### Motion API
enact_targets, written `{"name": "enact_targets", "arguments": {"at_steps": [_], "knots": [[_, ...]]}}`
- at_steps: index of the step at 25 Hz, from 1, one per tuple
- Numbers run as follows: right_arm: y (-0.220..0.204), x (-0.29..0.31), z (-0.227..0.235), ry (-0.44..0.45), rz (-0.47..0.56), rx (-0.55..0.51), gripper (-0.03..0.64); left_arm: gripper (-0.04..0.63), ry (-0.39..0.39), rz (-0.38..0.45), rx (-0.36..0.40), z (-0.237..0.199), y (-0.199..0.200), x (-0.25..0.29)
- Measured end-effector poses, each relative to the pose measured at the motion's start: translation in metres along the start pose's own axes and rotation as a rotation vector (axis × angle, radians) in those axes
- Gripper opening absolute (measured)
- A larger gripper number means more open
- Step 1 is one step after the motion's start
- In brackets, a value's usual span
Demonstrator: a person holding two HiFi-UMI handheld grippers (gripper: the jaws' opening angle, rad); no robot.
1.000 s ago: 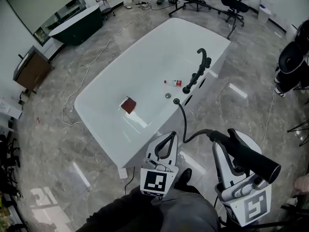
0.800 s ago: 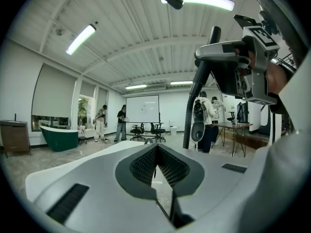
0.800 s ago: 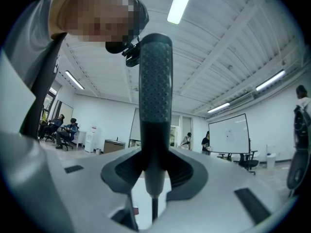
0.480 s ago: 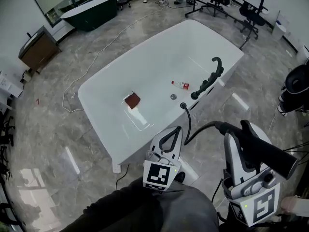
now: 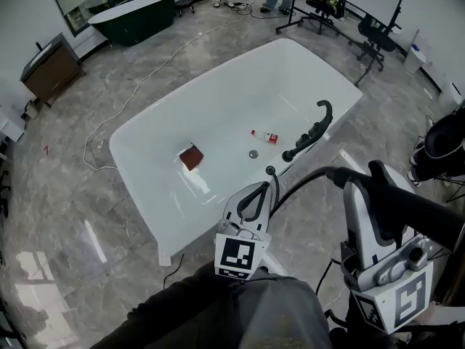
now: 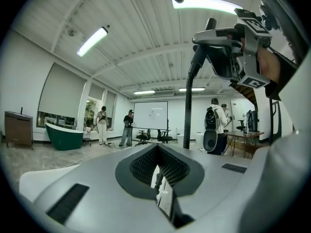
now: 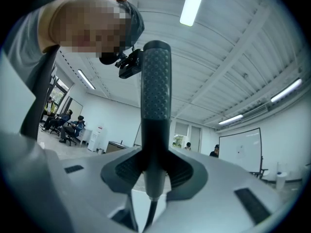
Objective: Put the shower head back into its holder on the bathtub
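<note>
**Carrying step, seen from beside the person.** The shower head (image 5: 407, 213) is at the near right, outside the bathtub (image 5: 167, 133). It is well apart from the black tap fitting (image 5: 314, 128) on the tub's right rim. The hose (image 5: 294, 184) arcs from that rim up to the handle.

**Doing the step well (a judgement).**
- Carry the head toward the fitting along the hose's own curve, so that no loop twists or drags over the rim.
- Line the handle up with the cradle before lowering it.
- Keep the grip firm until the head seats, since a smooth tapered neck could slide.
- Which part of the fitting is the cradle cannot be told from here.
- The small bottle (image 5: 265, 136) and the brown square (image 5: 191, 156) on the tub floor lie clear of the likely path.

**Right gripper.** The right gripper (image 5: 372, 195) is clenched on the shower head, which lies roughly level across it. Seen along the jaws, the right gripper (image 7: 154, 171) pinches the narrow neck, with both pads pressed against it and no slack showing.

**Left gripper.** The left gripper (image 5: 251, 206) hangs between the person and the tub, its jaws brought together on nothing. Its own view shows only a thin slit between the pads (the hose passes beside it, not through it).
</note>
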State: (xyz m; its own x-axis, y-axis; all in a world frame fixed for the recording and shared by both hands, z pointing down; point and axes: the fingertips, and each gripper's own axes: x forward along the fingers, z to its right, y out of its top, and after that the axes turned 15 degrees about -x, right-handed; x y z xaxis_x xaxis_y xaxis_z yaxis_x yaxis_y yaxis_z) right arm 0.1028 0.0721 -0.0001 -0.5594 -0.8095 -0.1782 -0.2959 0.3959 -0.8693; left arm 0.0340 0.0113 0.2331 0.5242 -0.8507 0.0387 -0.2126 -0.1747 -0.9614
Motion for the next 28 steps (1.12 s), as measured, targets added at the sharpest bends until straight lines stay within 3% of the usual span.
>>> {"name": "enact_targets", "arguments": {"at_steps": [16, 24, 28], "knots": [[0.078, 0.055, 0.070, 0.009, 0.152, -0.155, 0.137, 0.003, 0.034, 0.024, -0.025, -0.024, 0.014, 0.027], [0.085, 0.073, 0.084, 0.000, 0.154, -0.190, 0.137, 0.003, 0.027, 0.019, -0.038, -0.032, 0.013, 0.038], [0.064, 0.080, 0.085, -0.002, 0.113, -0.157, 0.137, 0.003, 0.024, 0.008, -0.045, -0.036, 0.014, 0.042]]}}
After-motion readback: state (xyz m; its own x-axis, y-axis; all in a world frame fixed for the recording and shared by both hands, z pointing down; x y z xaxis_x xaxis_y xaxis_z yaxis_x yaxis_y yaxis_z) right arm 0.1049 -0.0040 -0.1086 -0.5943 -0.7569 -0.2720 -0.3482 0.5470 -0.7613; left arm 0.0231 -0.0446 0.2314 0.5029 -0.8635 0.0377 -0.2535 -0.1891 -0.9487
